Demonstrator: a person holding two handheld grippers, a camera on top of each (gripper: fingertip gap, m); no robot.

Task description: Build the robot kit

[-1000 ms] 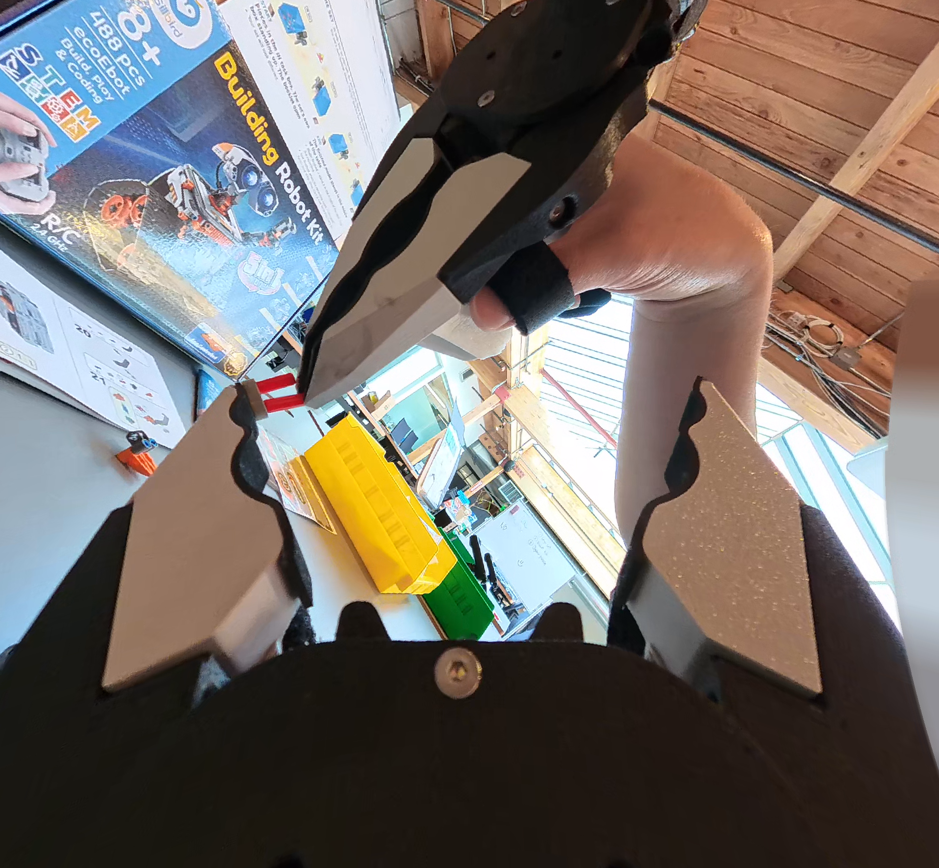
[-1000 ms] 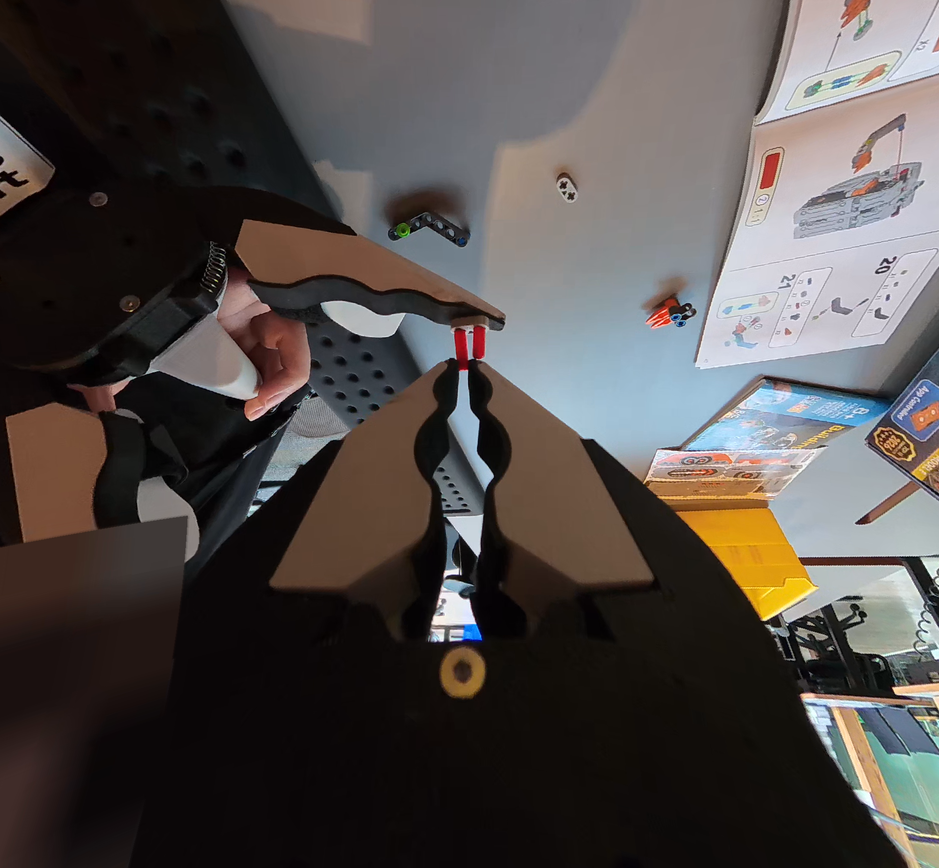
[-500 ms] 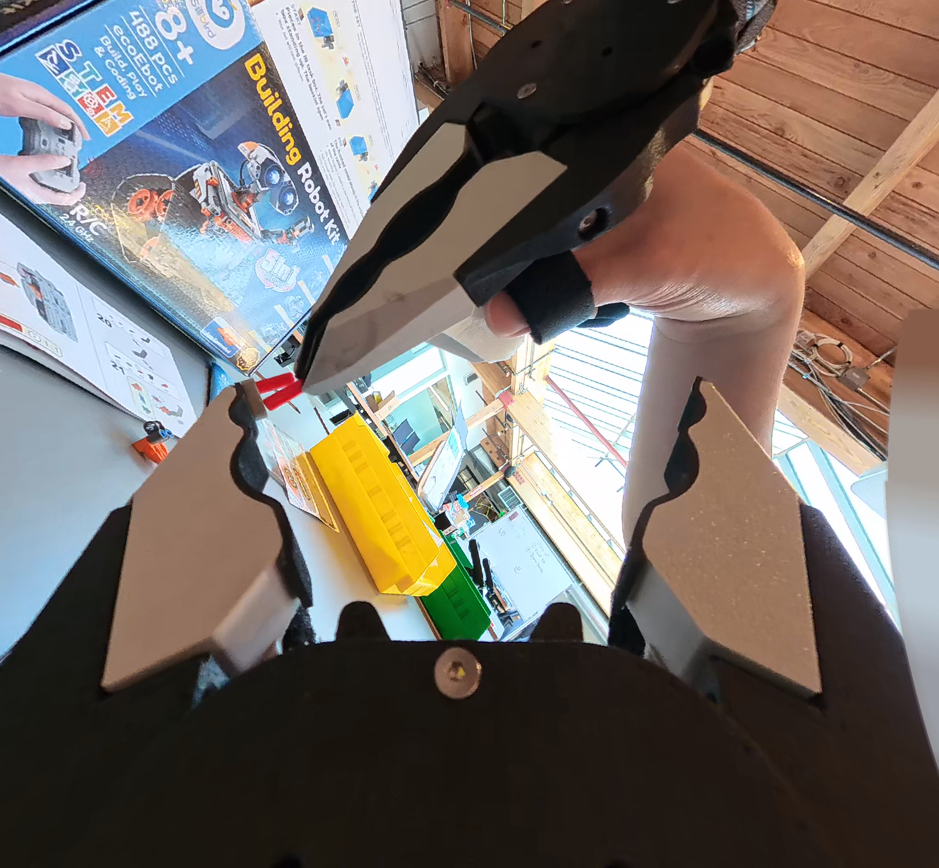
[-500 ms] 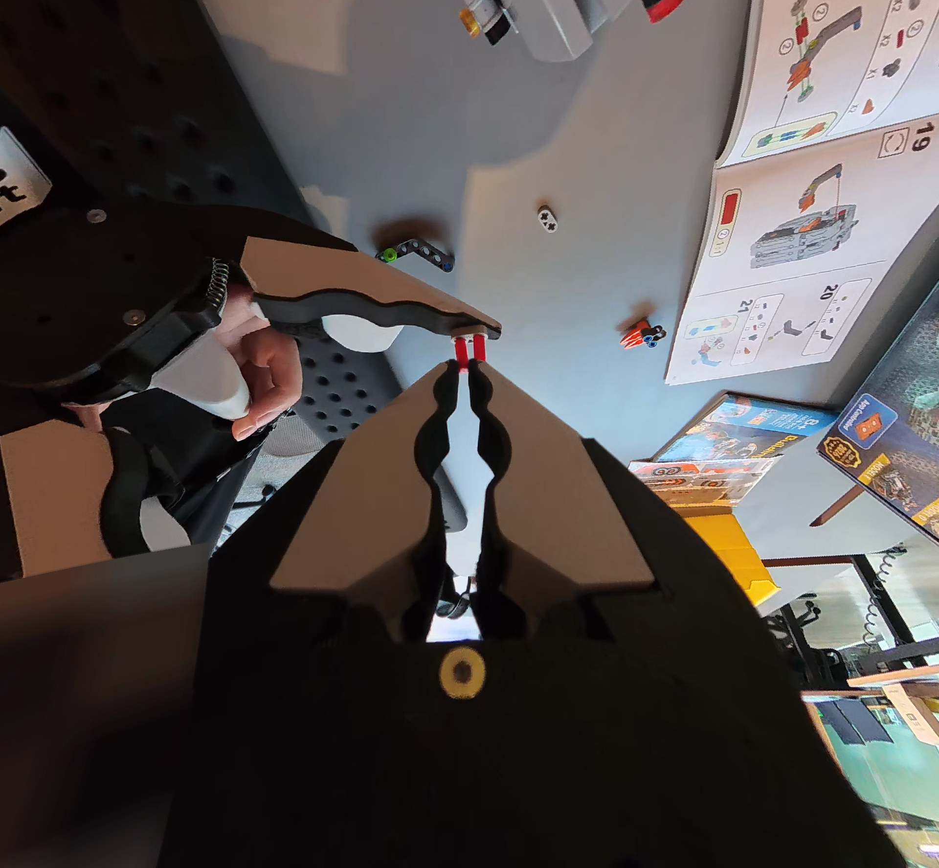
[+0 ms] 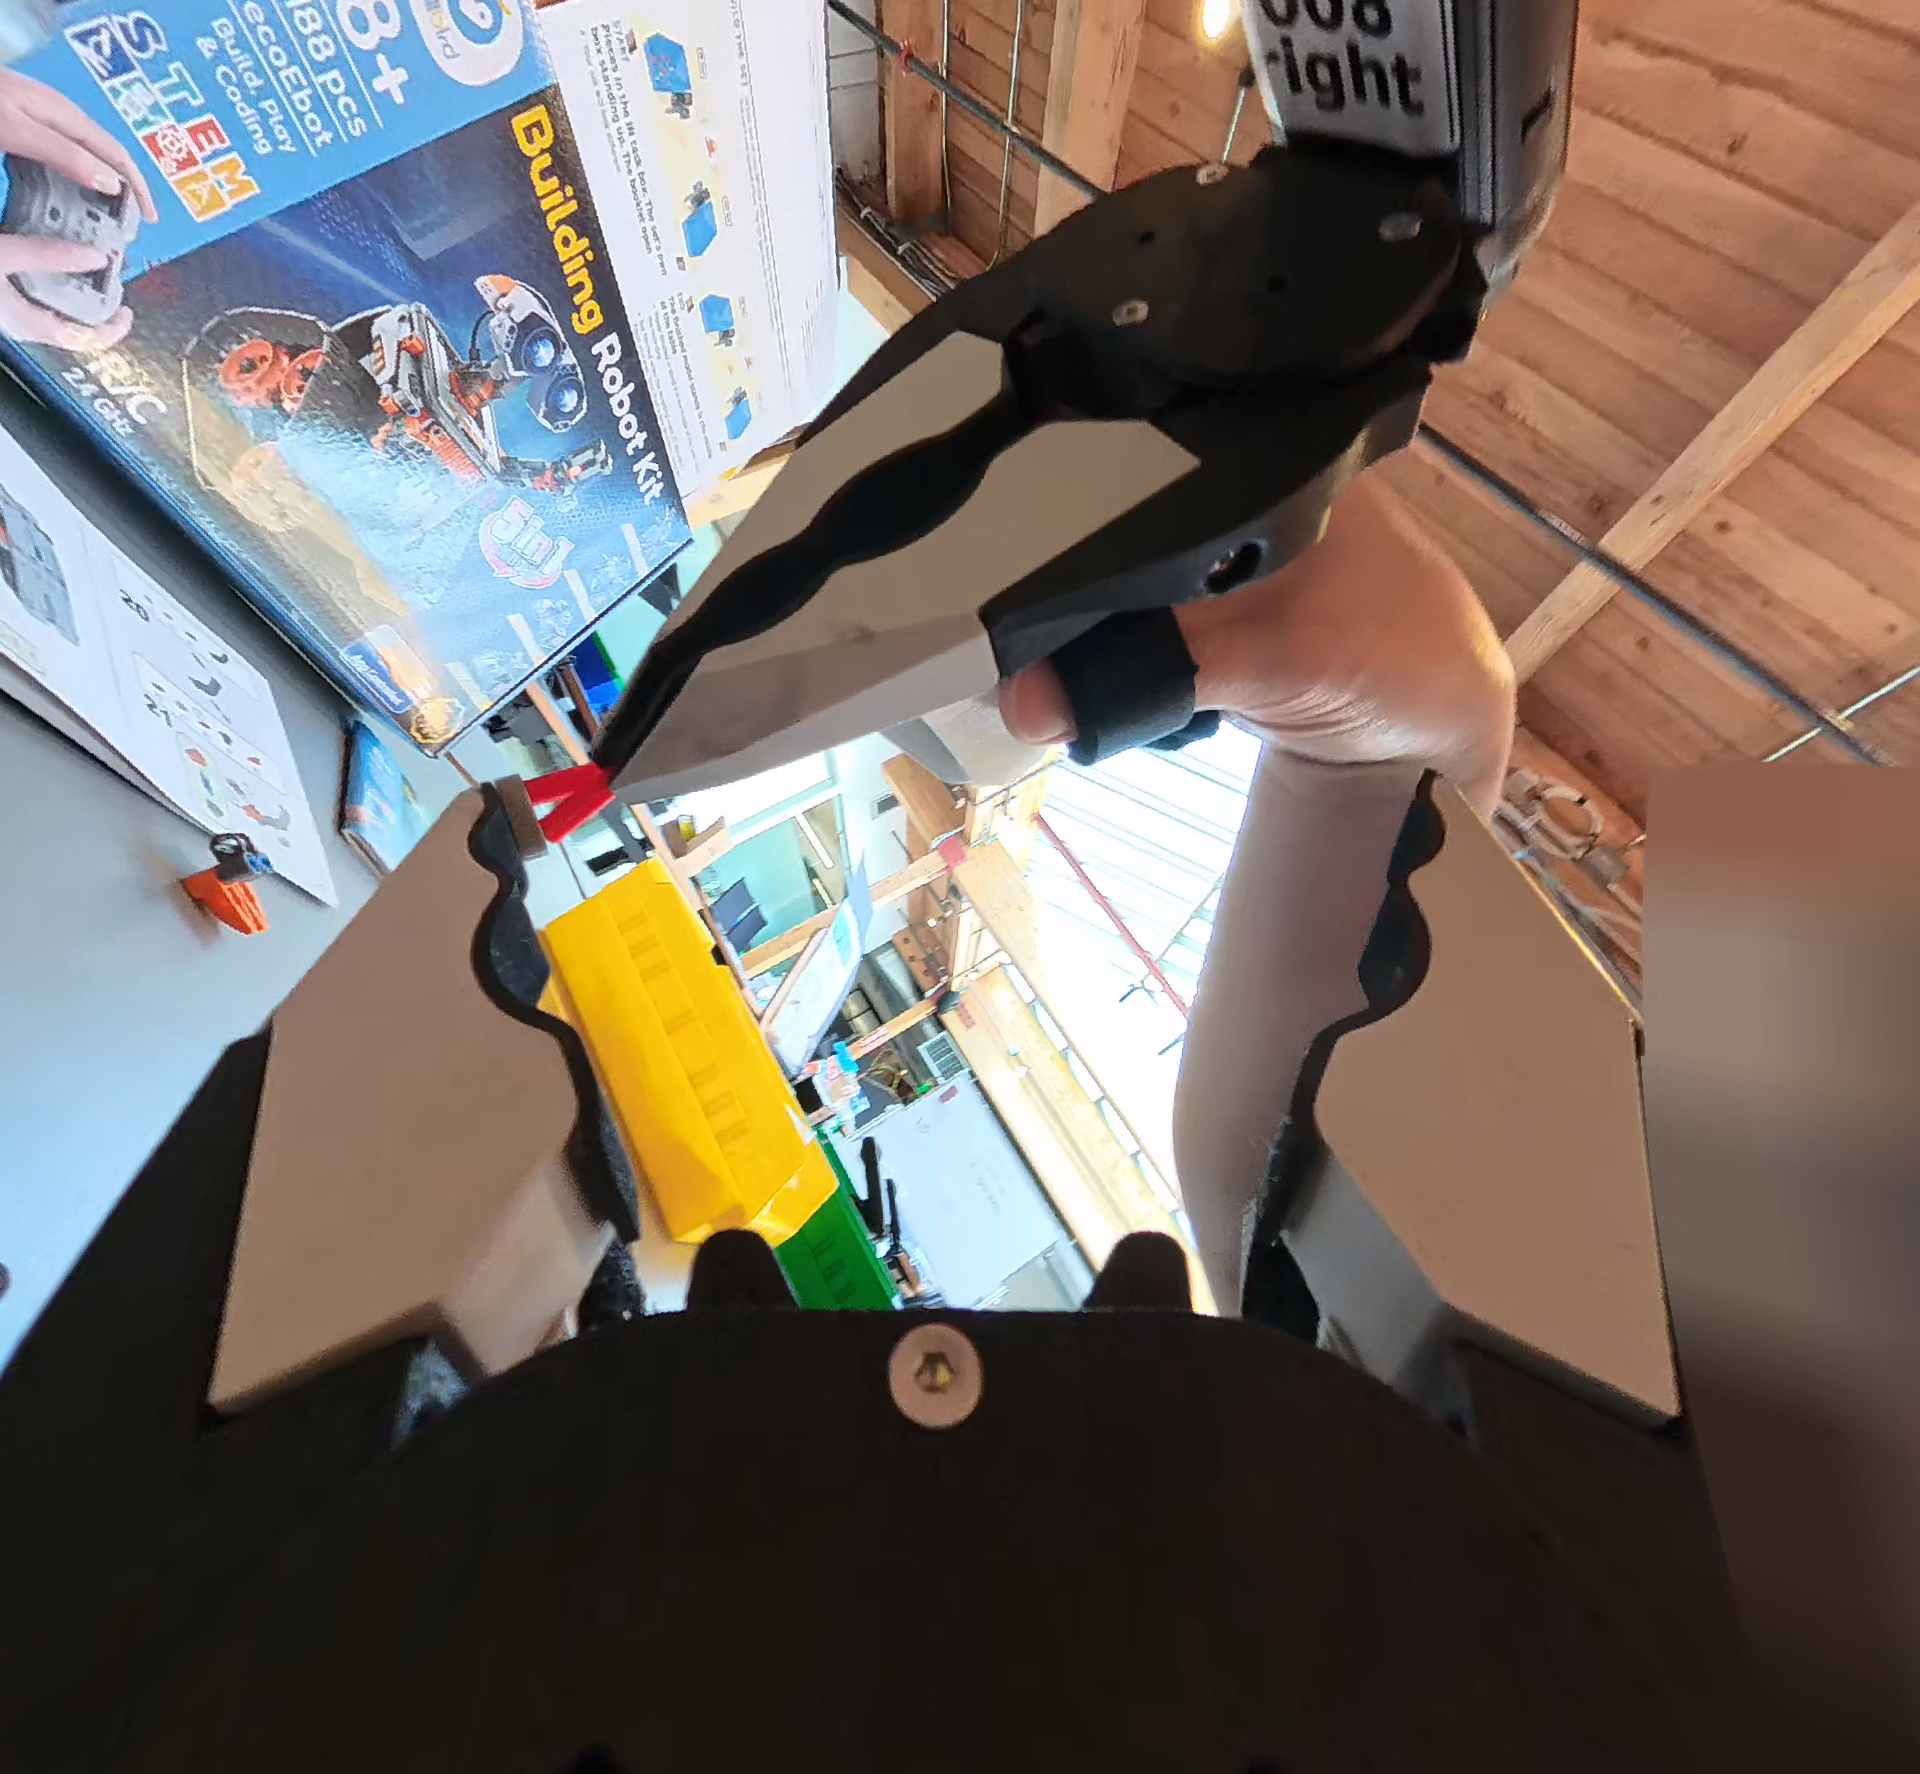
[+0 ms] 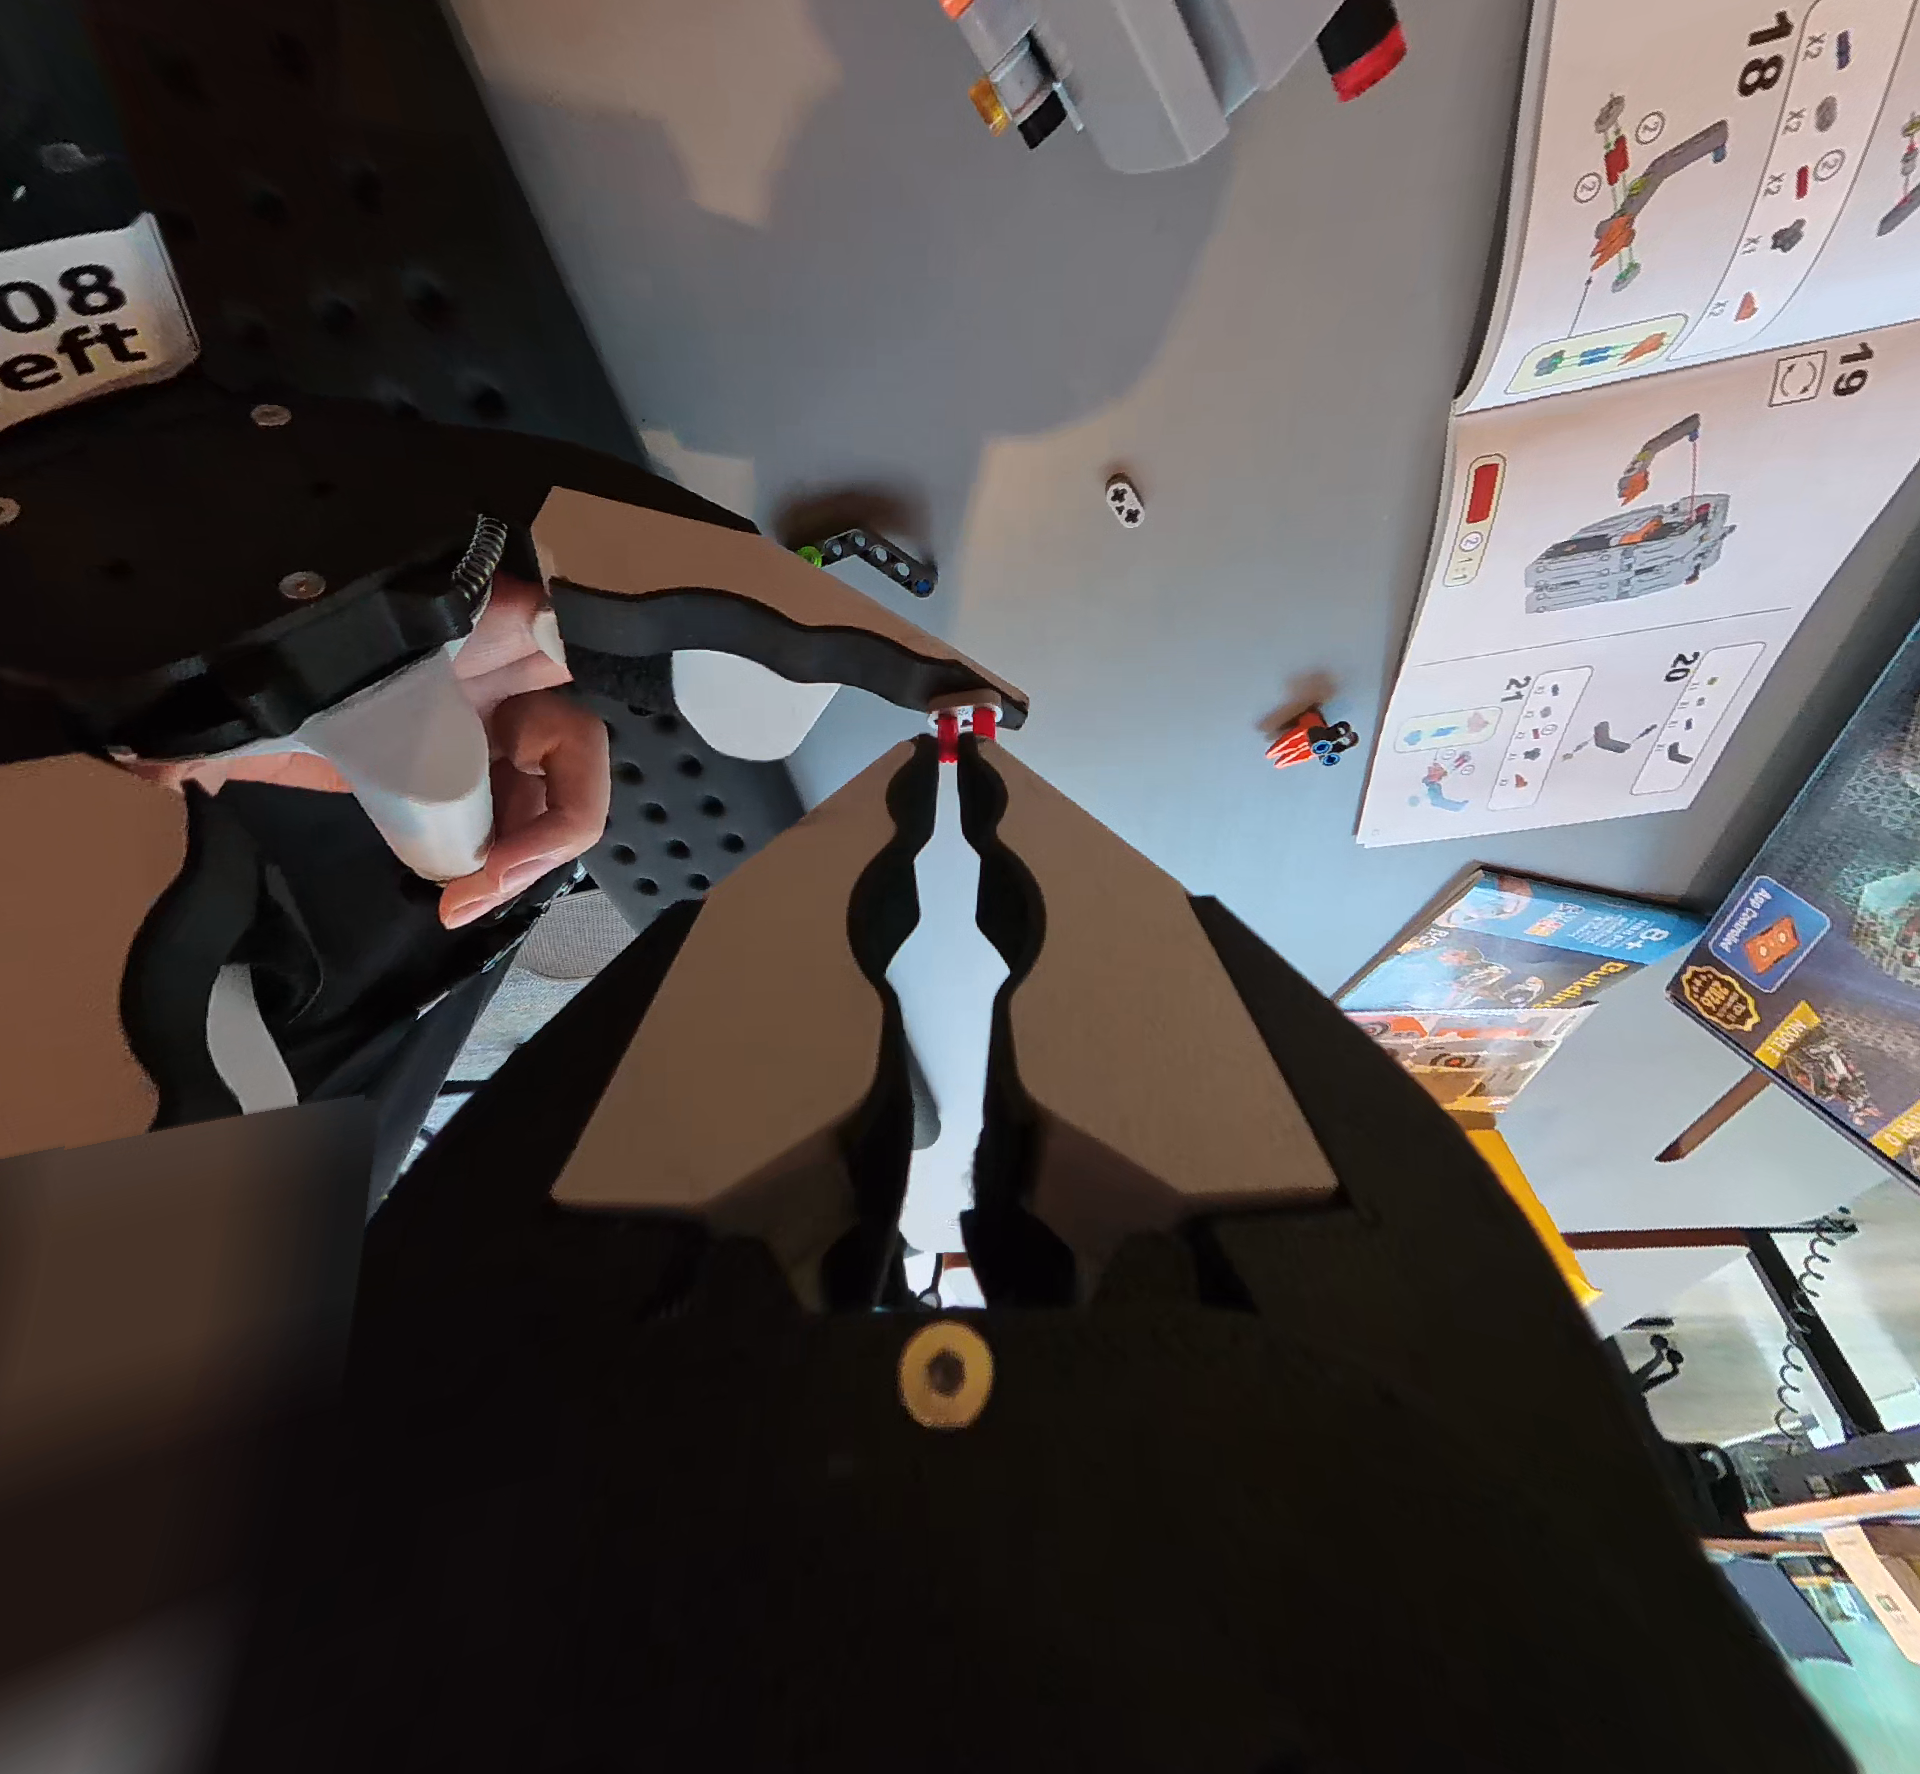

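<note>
Up above the grey table (image 6: 1039, 353), the right gripper (image 6: 951, 756) pinches two little red pegs (image 6: 961, 732) tight, and their far ends touch a small pale piece (image 5: 516, 815) on one fingertip (image 5: 457, 857) of the wide-open left gripper (image 5: 961, 794).

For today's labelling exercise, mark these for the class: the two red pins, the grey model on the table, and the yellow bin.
red pins (image 6: 961, 735), right wrist view, on the pins' exposed shafts.
grey model (image 6: 1153, 31), right wrist view, on its grey body.
yellow bin (image 5: 686, 1049), left wrist view, on its ribbed side.
</note>
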